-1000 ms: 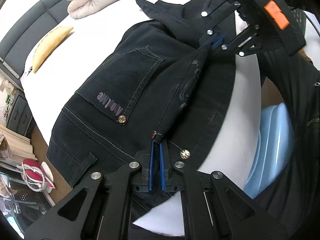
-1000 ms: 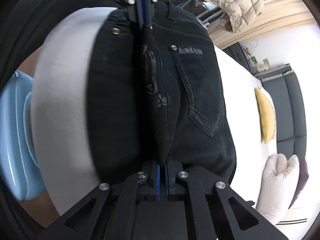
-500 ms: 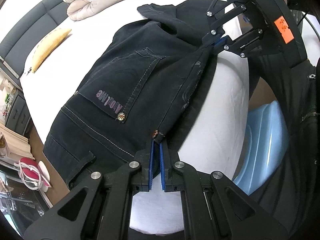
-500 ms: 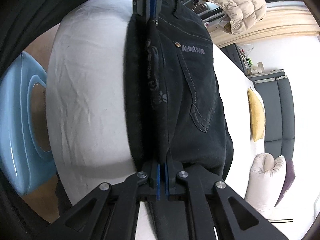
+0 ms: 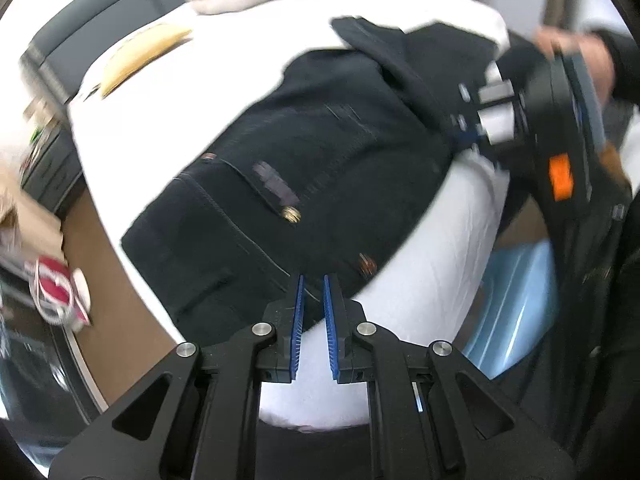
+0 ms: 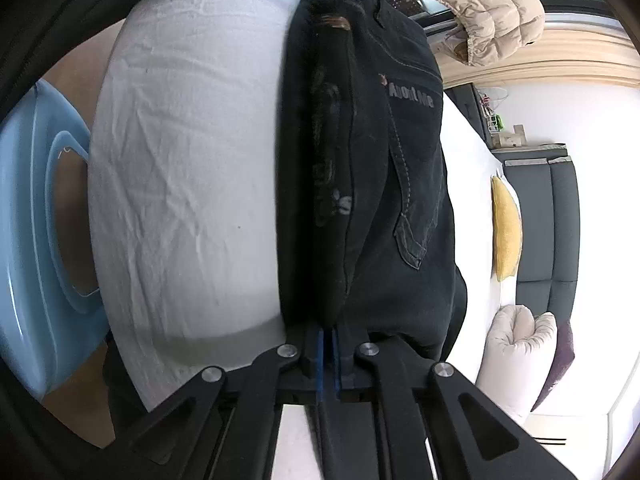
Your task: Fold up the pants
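Left claw point(image 5: 312, 280) has just been opening: its blue pads point(image 5: 297, 312) sit slightly apart with nothing between them. Right claw point(image 6: 328, 334) is pinched tight on dark cloth, pointing downward. A bare hand point(image 5: 576, 56) grips the right claw's handle from above, dark sleeve behind it.

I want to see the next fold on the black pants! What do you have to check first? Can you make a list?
1. Right gripper clamped on the pants: ok.
2. Left gripper free of the cloth: ok; its jaws have just been opening, with nothing between them.
3. Pants folded in half, pocket on top: ok.
4. Legs lying flat: cannot tell, the left wrist view is blurred.
5. Yellow cushion apart from the pants on the white table: ok.
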The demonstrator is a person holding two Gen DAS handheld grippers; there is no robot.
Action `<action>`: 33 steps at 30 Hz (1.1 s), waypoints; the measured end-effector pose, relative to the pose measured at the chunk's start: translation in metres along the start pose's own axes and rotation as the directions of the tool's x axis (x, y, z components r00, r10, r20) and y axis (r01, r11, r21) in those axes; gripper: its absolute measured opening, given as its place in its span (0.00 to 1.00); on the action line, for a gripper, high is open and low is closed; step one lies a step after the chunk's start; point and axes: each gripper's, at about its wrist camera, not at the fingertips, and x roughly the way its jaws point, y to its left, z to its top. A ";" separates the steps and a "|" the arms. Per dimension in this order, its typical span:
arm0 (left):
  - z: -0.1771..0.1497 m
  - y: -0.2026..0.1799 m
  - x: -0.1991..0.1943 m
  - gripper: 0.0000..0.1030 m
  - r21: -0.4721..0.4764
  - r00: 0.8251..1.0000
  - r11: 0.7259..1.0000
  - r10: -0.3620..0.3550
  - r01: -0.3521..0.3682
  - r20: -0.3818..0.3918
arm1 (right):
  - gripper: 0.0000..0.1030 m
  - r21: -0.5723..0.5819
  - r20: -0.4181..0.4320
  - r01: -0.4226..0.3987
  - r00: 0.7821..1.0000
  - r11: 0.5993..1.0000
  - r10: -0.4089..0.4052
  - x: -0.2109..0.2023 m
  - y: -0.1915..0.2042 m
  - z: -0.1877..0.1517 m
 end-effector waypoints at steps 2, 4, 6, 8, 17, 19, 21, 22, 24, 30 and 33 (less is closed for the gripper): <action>0.014 0.003 -0.006 0.09 -0.075 0.999 0.997 -0.014 0.018 0.048 | 0.07 0.003 -0.007 0.007 1.000 1.000 -0.007 0.000 0.002 0.002; 0.031 0.002 -0.004 0.09 -0.131 0.995 0.990 -0.038 0.050 0.091 | 0.07 0.018 -0.014 0.008 1.000 1.000 -0.007 0.000 0.003 0.004; 0.050 -0.005 0.012 0.09 -0.187 0.992 0.978 -0.071 0.091 0.108 | 0.07 0.035 -0.021 0.006 1.000 0.999 -0.005 0.000 0.002 0.005; 0.063 -0.010 0.035 0.09 -0.232 0.988 0.964 -0.103 0.128 0.113 | 0.07 0.058 -0.024 0.003 1.000 0.998 -0.002 0.000 0.000 0.006; 0.077 -0.025 0.106 0.09 -0.300 0.999 0.954 -0.042 0.031 -0.028 | 0.36 0.358 0.006 0.009 1.000 0.934 -0.012 -0.018 -0.016 -0.013; 0.080 -0.028 0.108 0.09 -0.305 0.999 0.952 -0.033 0.023 -0.028 | 0.64 0.478 0.043 -0.029 0.999 0.878 0.010 -0.030 -0.029 -0.030; 0.078 -0.025 0.109 0.09 -0.337 0.999 0.941 -0.048 0.040 -0.016 | 0.70 0.646 0.150 -0.171 0.984 0.744 0.096 -0.044 -0.057 -0.057; 0.075 -0.023 0.109 0.09 -0.355 0.998 0.933 -0.058 0.051 -0.009 | 0.71 0.717 0.190 -0.215 0.976 0.664 0.110 -0.047 -0.072 -0.071; 0.077 -0.021 0.112 0.09 -0.397 0.997 0.915 -0.080 0.075 0.004 | 0.70 0.844 0.270 -0.303 0.953 0.443 0.137 -0.042 -0.111 -0.109; 0.068 -0.008 0.112 0.09 -0.473 0.991 0.871 -0.131 0.129 0.028 | 0.68 0.834 0.461 -0.435 0.887 -0.338 -0.004 0.035 -0.200 -0.257; 0.060 -0.001 0.110 0.09 -0.505 0.988 0.851 -0.148 0.145 0.033 | 0.61 0.681 0.488 -0.422 0.871 -0.598 -0.059 0.090 -0.213 -0.316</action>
